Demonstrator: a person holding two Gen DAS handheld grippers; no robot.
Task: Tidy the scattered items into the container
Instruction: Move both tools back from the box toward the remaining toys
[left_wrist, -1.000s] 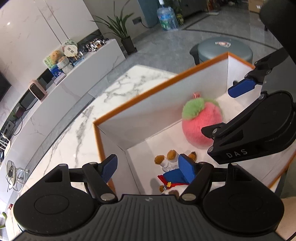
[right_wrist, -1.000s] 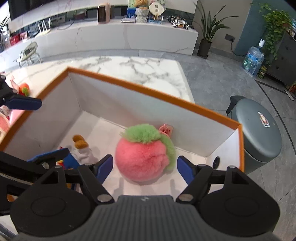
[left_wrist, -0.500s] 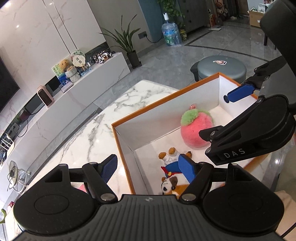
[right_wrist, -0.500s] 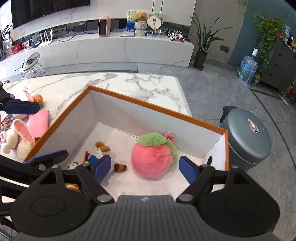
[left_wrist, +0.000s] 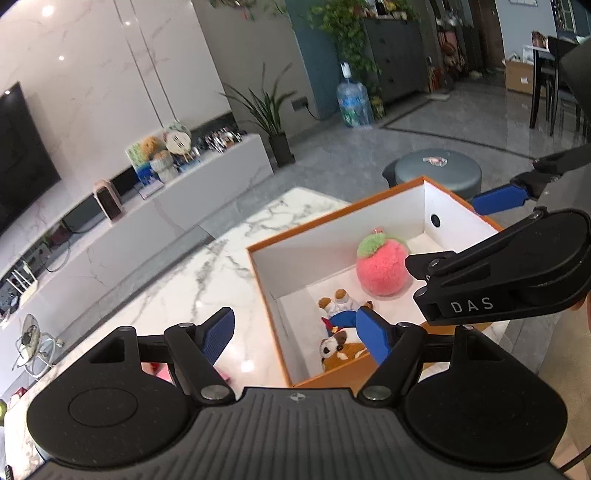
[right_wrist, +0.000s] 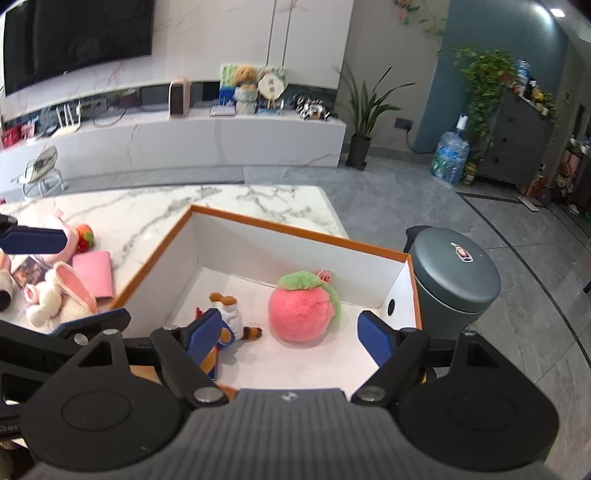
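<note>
A white box with an orange rim (right_wrist: 295, 229) stands on the marble table (right_wrist: 258, 199). Inside lie a pink plush fruit with a green top (right_wrist: 301, 314), a small blue-and-white plush figure (right_wrist: 231, 317) and a brown-and-white plush dog (left_wrist: 336, 347). A white bunny plush (right_wrist: 59, 295), a flat pink item (right_wrist: 94, 273) and a small orange toy (right_wrist: 84, 234) lie on the table left of the box. My left gripper (left_wrist: 295, 326) hovers open over the box's left corner. My right gripper (right_wrist: 288, 332) hangs open above the box, holding nothing.
A grey round bin (right_wrist: 454, 277) stands on the floor against the box's right side. The table's far edge drops to a grey tiled floor. A long white cabinet (right_wrist: 221, 136) with ornaments runs along the back wall.
Both grippers have drawn back and up from the box, so it looks smaller and lower. The toys on the table came into the right wrist view. Both stay empty.
</note>
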